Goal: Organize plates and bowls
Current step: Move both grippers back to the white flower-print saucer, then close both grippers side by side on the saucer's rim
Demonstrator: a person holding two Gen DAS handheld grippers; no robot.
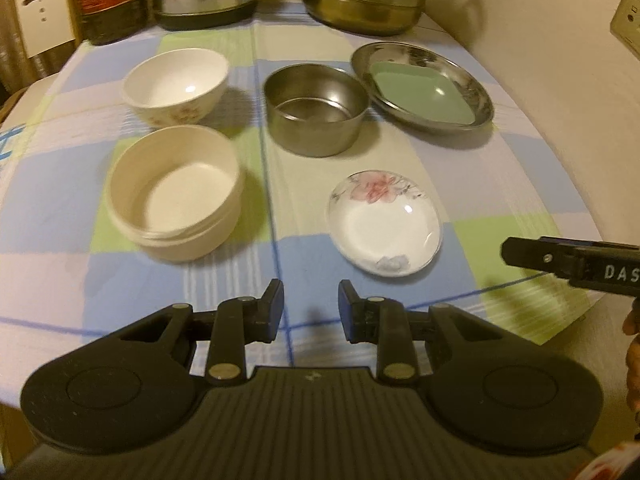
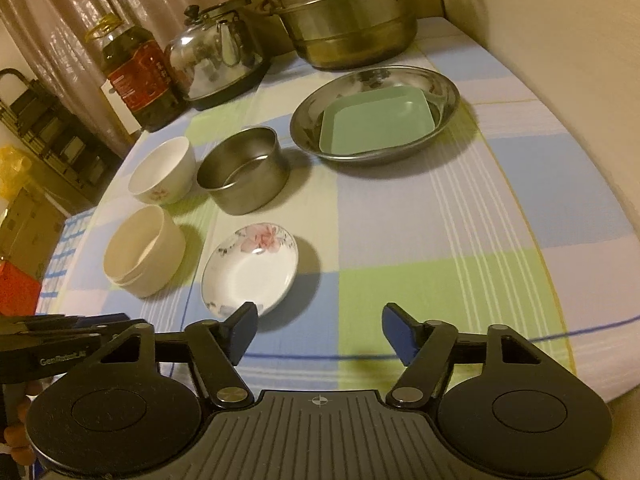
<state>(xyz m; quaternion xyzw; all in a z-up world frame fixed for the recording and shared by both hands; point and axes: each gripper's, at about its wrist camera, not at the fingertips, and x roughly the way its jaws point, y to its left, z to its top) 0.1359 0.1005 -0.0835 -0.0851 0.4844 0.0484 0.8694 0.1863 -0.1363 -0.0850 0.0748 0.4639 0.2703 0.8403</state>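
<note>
Presently, left gripper [image 1: 310,311]: jaws apart, nothing between them, poised over the checked cloth [image 1: 500,152] at the table's near edge. Right gripper [image 2: 319,332]: jaws wider apart, also empty, over the cloth; its left finger [image 2: 242,330] overlaps the near rim of the saucer [image 2: 250,266] in its own view, contact not determinable.

Saucer [image 1: 385,227]: white, floral, upright, nearest dish to both grippers, just ahead and right of the left one.

Cream tub [image 1: 175,199]: round, straight-walled, empty, left of the saucer, apart from it.

Steel tin [image 1: 316,109]: round, empty, behind the saucer.

White bowl [image 1: 176,86]: flower-printed outside, left of the tin; a gap shows between them in the left view, while the right view has them almost touching.

Steel plate [image 1: 422,84]: right of the tin, rims close or touching. Green dish [image 1: 424,94]: square, lying inside the plate.

Back row: steamer pot [image 2: 340,12], kettle [image 2: 218,54], oil bottle [image 2: 138,74].

Left view only: chair back [image 1: 42,8] past the far left table edge, wall socket [image 1: 628,26], the right gripper's side at the right border.

Right view only: kettle and bottle whole, curtain [image 2: 60,8], red box [image 2: 18,294], the left gripper's side at lower left.
</note>
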